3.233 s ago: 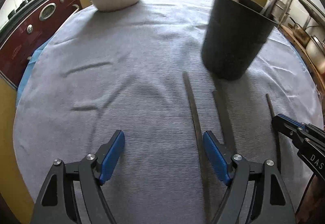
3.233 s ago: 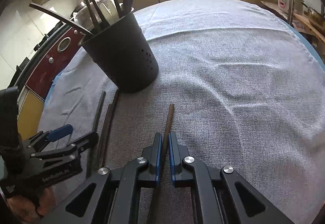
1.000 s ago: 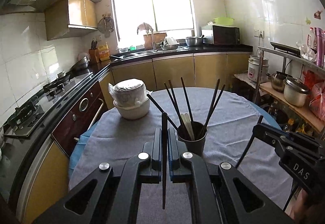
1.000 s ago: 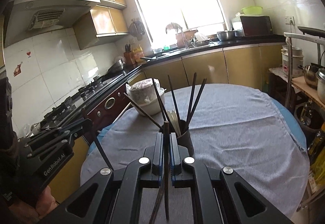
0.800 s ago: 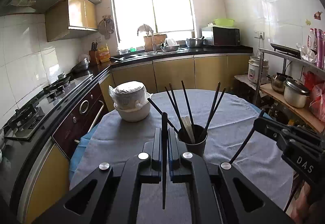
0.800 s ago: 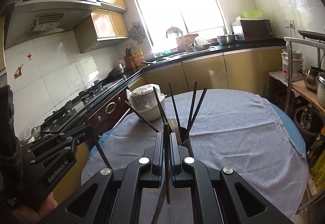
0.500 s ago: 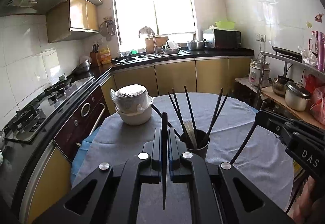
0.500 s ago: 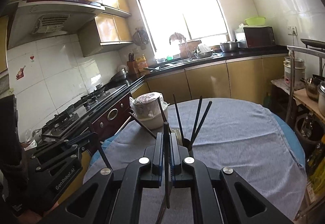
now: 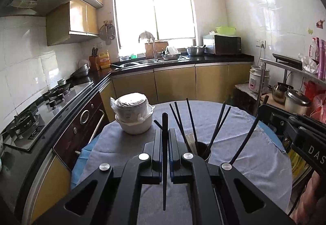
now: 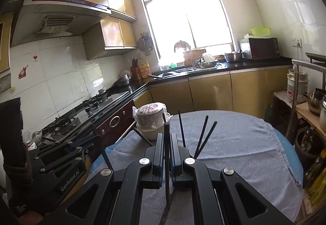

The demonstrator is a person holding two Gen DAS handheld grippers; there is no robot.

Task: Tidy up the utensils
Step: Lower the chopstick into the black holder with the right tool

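Observation:
My left gripper (image 9: 164, 135) is shut on a dark chopstick (image 9: 164, 163) held upright, high above the round table (image 9: 254, 163). The black utensil holder (image 9: 201, 150) with several chopsticks stands on the table just right of my left gripper, mostly hidden behind it. My right gripper (image 10: 167, 139) is shut on dark chopsticks (image 10: 167, 163); a second one slants below the jaws. The right gripper also shows at the right of the left wrist view (image 9: 262, 115), with its chopstick (image 9: 244, 141) hanging down. The left gripper body shows at the left of the right wrist view (image 10: 61, 155).
A stack of white bowls in plastic wrap (image 9: 133, 116) sits at the table's far left. A stove and dark red oven front (image 9: 81, 121) lie left of the table. A shelf with pots (image 9: 293, 98) stands on the right. Counter and sink (image 9: 154, 61) lie behind.
Three seconds ago both grippers were low over the table, the left one open. Now both are raised high, each shut on chopsticks; over the last second they rose slightly further.

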